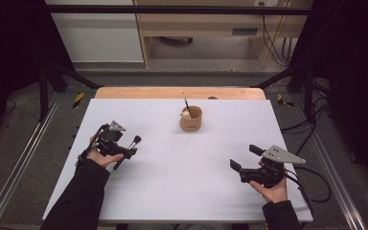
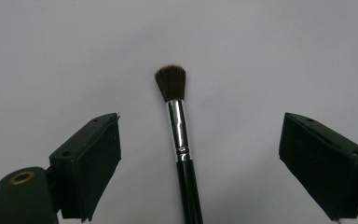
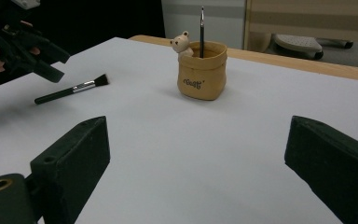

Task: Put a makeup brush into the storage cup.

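High view: my left gripper (image 1: 124, 145) hovered over the makeup brush (image 1: 128, 151) lying on the white worktop (image 1: 182, 191), left of the tan pot (image 1: 191, 120). My right gripper (image 1: 246, 158) sat idle, well apart, jaws apart.

Left gripper view: jaws wide apart, the brush (image 2: 179, 140) centred between them, untouched. Risk: one jaw landing first would roll the round handle aside.

Right gripper view: the pot (image 3: 202, 70) held a thin upright brush (image 3: 202, 30); a careless carry could knock it.

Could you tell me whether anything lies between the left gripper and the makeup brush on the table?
Nothing visible does. The left gripper hangs over the makeup brush with its fingers open on either side of it, and the white table around it is bare.
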The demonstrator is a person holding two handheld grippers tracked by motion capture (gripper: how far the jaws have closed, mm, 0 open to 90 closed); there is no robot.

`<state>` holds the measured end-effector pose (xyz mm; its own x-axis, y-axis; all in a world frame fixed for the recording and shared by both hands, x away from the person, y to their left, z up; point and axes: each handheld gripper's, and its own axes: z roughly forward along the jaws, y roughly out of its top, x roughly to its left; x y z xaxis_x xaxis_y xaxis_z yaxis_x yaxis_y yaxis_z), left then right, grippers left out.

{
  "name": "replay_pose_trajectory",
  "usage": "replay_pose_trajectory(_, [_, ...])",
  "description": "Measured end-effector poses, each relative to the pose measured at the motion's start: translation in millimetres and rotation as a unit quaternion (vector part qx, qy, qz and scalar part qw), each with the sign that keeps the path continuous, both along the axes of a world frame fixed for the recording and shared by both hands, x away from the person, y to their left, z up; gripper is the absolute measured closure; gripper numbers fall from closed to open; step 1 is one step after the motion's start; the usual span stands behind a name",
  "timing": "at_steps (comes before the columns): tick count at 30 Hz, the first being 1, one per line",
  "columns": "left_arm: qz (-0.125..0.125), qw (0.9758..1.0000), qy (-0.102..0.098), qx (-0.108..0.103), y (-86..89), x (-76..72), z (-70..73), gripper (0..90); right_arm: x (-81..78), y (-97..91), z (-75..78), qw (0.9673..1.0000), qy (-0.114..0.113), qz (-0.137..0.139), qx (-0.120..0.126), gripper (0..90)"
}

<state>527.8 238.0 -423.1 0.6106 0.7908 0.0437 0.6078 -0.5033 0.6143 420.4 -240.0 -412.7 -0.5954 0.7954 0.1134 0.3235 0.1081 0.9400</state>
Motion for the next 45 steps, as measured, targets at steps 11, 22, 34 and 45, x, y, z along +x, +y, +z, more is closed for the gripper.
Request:
replay_pose_trajectory(11, [0.005,0.9995,0.024,0.021,-3.4,6.9,-9.9,15.3,-0.1,0.7,-0.5,1.0000,0.003,0.002,-0.002,7.4])
replay_pose_trajectory(22, [0.011,0.9980,0.053,0.034,-3.8,14.2,-19.2,23.6,0.4,1.8,-1.3,1.0000,0.002,0.003,-0.002,7.6])
replay_pose_trajectory(34, [0.013,0.9960,0.078,0.041,-3.0,18.0,-25.2,37.6,0.4,2.2,-1.5,1.0000,0.005,0.004,-0.003,7.8])
replay_pose_trajectory(45, [0.007,0.9946,0.094,0.044,-3.7,18.6,-28.7,52.2,0.8,2.7,-2.2,1.0000,0.004,0.005,-0.005,7.9])
